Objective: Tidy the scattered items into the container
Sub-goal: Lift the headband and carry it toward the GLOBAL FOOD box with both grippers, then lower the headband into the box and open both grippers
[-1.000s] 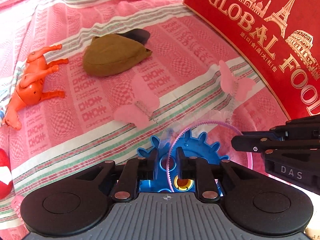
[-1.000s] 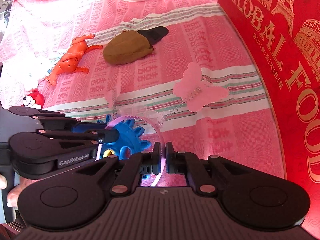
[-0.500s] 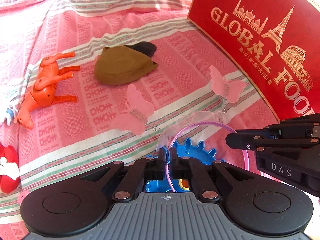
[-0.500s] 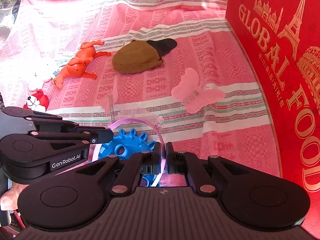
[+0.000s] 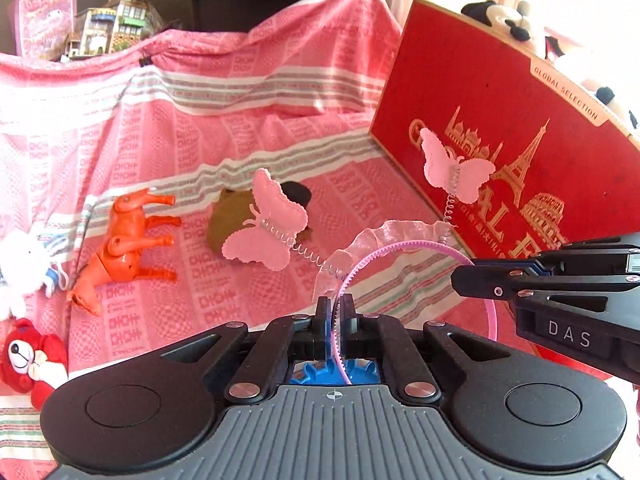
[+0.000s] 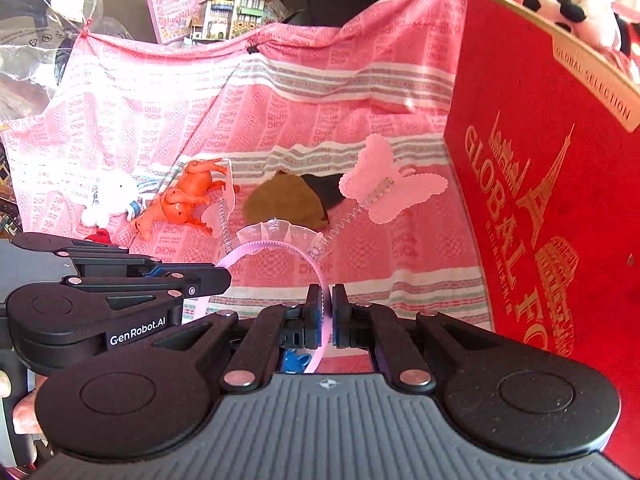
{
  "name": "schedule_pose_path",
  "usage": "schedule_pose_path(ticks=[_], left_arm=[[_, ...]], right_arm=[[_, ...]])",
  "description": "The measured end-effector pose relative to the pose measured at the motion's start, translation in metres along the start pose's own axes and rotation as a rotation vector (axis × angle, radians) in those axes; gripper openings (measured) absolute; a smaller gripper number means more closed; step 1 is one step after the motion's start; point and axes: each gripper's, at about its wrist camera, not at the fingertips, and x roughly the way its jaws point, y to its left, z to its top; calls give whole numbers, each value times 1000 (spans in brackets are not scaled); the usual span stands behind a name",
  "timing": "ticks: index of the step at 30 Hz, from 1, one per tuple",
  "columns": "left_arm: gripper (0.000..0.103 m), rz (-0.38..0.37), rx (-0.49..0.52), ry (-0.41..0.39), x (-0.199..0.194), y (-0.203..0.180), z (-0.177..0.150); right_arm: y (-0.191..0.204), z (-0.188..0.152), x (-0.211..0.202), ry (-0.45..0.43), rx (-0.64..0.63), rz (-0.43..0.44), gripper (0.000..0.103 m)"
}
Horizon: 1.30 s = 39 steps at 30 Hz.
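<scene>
Left hand-held gripper (image 5: 335,320) clamped on one side of pink headband (image 5: 404,245); right hand-held gripper (image 6: 326,312) clamped on other side. Headband held in air above pink cloth (image 5: 160,152), butterflies (image 5: 266,226) on springs standing up. Blue gear toy (image 5: 334,374) on cloth below left gripper. Orange horse (image 5: 128,240), brown pouch (image 6: 286,202), white plush (image 6: 108,196), red plush (image 5: 28,360) lie toward cloth's left side. Red box (image 6: 560,200) stands at cloth's right edge, black-and-white plush (image 6: 576,4) inside.
</scene>
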Motion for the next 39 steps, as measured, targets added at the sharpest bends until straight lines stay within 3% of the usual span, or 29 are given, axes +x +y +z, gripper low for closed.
schedule_pose_path(ticks=[10,20,27,32,36,37,38,39], left_arm=[[0,-36,-21,-128,-36,-26,31],[0,-141,74,-252,-70,-86,93],[0,-208,146,-307,-62,-147,162],[0,-230,151,-312,-43,-181,206],[0,-196,161,-291,-17,-200,228],[3,-197,158,-269,-8,-204,233],[24,-211,157,-232,2,-206,235],[31,-220,153,-191,13,-208,237]], right_arm=[[-5,25,-58,-135,-80,-37,6],[-52,59,-135,-323,-33,-92,7],[-95,101,-175,-444,-63,-225,7],[-131,136,-184,-467,-76,-292,8],[-155,154,-174,-451,-64,-311,8],[-160,157,-168,-441,-63,-312,9],[-166,160,-161,-422,-56,-305,9],[-172,162,-154,-402,-40,-296,10]])
